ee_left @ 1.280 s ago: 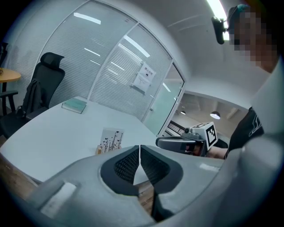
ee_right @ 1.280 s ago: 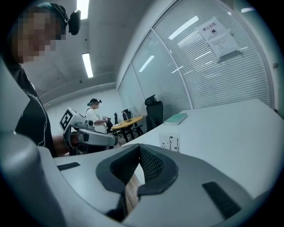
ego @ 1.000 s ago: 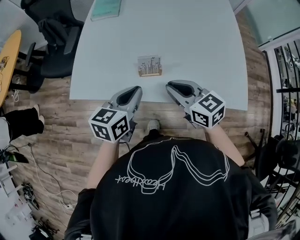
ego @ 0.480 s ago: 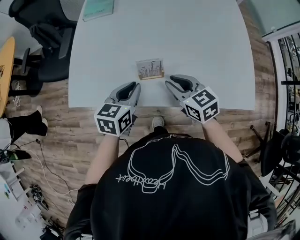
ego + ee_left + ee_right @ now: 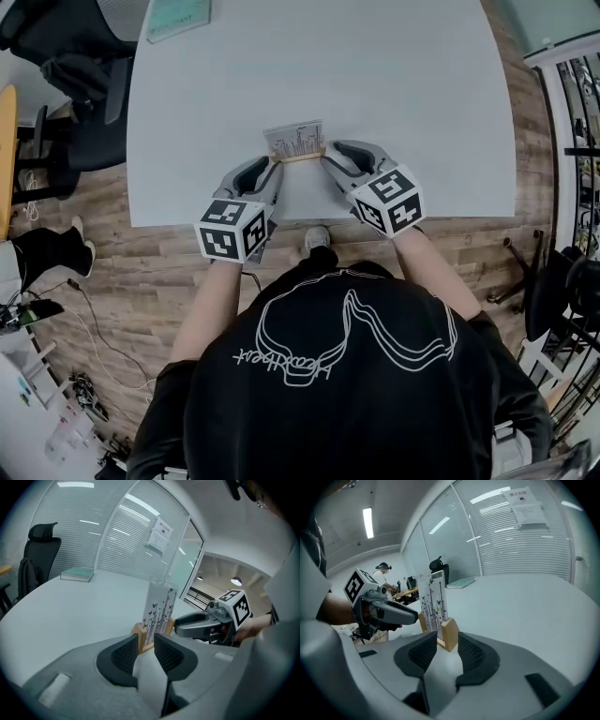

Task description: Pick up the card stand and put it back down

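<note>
The card stand (image 5: pixel 295 141) is a wooden base (image 5: pixel 302 156) holding an upright printed card, near the front edge of the white table (image 5: pixel 422 112). My left gripper (image 5: pixel 271 169) is at its left end and my right gripper (image 5: pixel 327 157) at its right end. Both pairs of jaws have just been opening. In the left gripper view the base's end (image 5: pixel 139 634) stands just ahead of the open left gripper (image 5: pixel 146 644), untouched by the pads. In the right gripper view the other end (image 5: pixel 449 634) sits at the mouth of the open right gripper (image 5: pixel 447 645).
A green book (image 5: pixel 178 17) lies at the table's far left corner. A black office chair (image 5: pixel 66 75) stands left of the table on the wood floor. The table's front edge runs just under both grippers. A person (image 5: pixel 384 569) stands far behind the left gripper (image 5: pixel 384 613).
Both grippers have moved forward and down from the table's front edge to the two ends of the card stand. The stand has not moved.
</note>
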A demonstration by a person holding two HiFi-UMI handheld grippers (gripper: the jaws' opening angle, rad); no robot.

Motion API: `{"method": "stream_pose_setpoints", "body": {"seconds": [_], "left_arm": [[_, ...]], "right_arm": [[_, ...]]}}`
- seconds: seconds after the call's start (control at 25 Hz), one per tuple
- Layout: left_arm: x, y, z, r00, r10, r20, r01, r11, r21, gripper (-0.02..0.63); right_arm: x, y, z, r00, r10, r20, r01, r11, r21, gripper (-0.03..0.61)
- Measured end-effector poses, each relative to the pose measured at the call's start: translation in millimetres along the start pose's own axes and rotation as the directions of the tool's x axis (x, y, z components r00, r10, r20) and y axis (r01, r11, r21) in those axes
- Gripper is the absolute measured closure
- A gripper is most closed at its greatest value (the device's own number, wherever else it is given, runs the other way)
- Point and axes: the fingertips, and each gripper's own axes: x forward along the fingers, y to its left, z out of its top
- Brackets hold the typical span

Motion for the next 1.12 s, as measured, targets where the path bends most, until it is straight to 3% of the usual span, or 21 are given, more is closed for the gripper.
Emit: {"method": "stream_pose_setpoints", "body": {"seconds": [1.12], "left_arm": [[17.6,9.5,1.1,0.999,0.032,-0.023,-0.031,0.999,0.017,0.525]], "right_arm": [[15.1,-3.8,5.9,0.999,-0.029,0.018,0.03,0.999,-0.013,0.489]]}}
